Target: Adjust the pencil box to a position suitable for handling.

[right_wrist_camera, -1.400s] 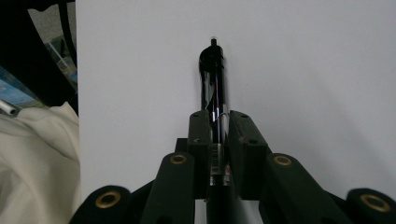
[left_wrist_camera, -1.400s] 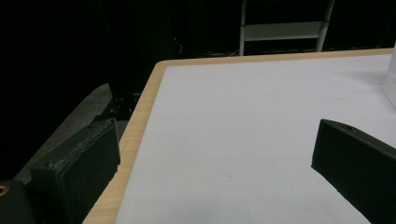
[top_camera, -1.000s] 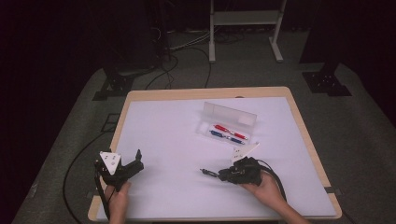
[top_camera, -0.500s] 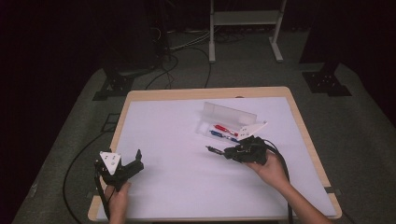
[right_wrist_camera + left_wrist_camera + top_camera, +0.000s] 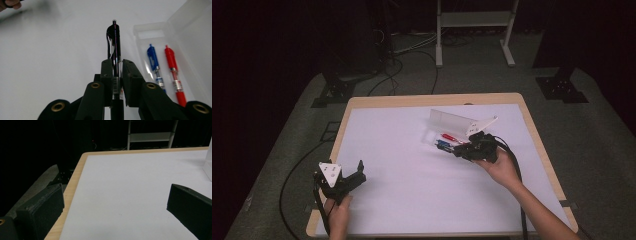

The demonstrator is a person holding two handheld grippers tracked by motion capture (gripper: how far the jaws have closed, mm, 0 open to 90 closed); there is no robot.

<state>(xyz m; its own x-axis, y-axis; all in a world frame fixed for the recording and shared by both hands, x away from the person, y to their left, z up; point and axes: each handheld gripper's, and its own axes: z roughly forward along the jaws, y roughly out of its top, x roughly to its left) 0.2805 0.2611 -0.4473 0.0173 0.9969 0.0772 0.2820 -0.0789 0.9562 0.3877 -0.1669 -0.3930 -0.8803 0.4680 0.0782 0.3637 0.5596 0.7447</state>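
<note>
White table [image 5: 412,165], pen [image 5: 114,45] beside case [image 5: 160,32]

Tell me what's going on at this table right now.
A person works with a gripper in each hand. The right gripper is shut on a black pen and holds it beside an open clear case, where a blue pen and a red pen already lie. The left gripper sits open near the table's front left corner, holding nothing.
</note>
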